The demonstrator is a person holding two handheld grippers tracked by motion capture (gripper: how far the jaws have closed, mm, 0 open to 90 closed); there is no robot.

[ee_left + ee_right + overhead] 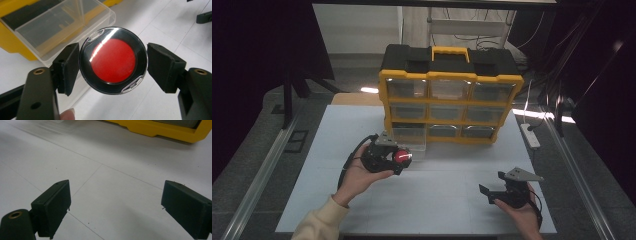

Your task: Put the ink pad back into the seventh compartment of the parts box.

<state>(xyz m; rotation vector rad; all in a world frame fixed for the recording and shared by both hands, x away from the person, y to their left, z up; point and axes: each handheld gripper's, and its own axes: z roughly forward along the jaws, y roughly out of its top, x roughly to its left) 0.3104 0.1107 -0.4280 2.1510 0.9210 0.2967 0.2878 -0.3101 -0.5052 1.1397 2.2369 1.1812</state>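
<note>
Right gripper sat nearest, low on the white table, held in the person's right hand; its jaws stood spread with nothing between them, only bare tabletop showing past the pads in the right gripper view.

Left gripper was held above the table just in front of the organiser. Its fingers pinched a round disc by the rim, one pad on each opposite edge, the flat face turned toward the gripper camera.

Disc: glossy black ring around a matte red centre, thin, rigid, circular. The strong glare streak on the ring suggested smooth plastic or glass. Judged light and stiff, likely slippery at the rim; the curved edge gives the flat pads only a narrow line of contact, so it could twist or pop out if squeezed off-centre. Best hold: across the full width, as here.

Beyond it, a clear plastic drawer stood pulled out of the bottom left slot of the yellow and black organiser; thin-walled, transparent, empty as far as could be seen.
</note>
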